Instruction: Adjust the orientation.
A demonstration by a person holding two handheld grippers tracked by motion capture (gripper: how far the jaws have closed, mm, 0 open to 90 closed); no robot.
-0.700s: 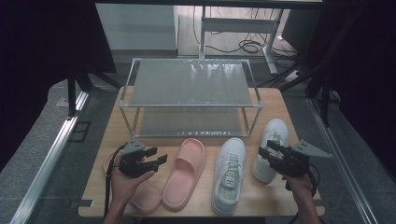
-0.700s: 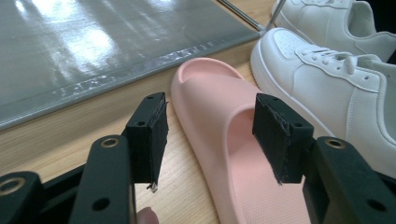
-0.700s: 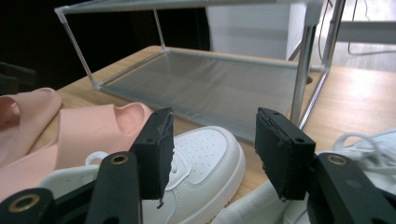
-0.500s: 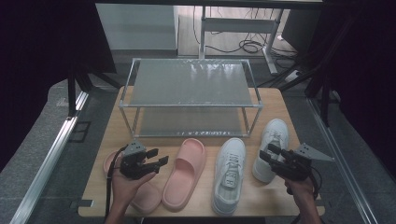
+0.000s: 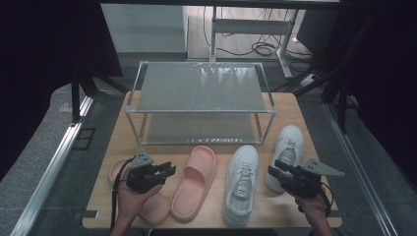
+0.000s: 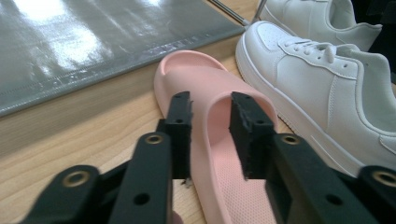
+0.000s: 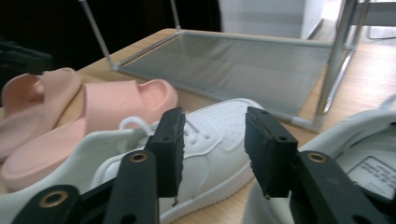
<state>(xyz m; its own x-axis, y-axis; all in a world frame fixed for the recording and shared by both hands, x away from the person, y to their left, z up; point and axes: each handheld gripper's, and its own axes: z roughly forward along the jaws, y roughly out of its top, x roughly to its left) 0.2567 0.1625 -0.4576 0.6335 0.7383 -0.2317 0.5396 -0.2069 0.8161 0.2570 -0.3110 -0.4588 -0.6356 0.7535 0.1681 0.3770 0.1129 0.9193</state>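
My left gripper [image 5: 164,171] hovers with its jaws apart and nothing between them, aimed at the pink slide [image 6: 219,140] that lies just in front of the shoe rack [image 5: 201,88], its toe toward the rack. My right gripper [image 5: 276,171] is also parted and empty, poised between the 2 white sneakers, the nearer one [image 7: 205,140] to its left and the other [image 5: 287,150] to its right, both in front of the rack too. A second pink slide [image 5: 147,206] sits under my left hand. I judge the slide light, soft and rubbery, likely to flex, so I would pinch its strap or side wall. The sneaker looks stiffer and heavier; its heel collar seems the firmest hold.
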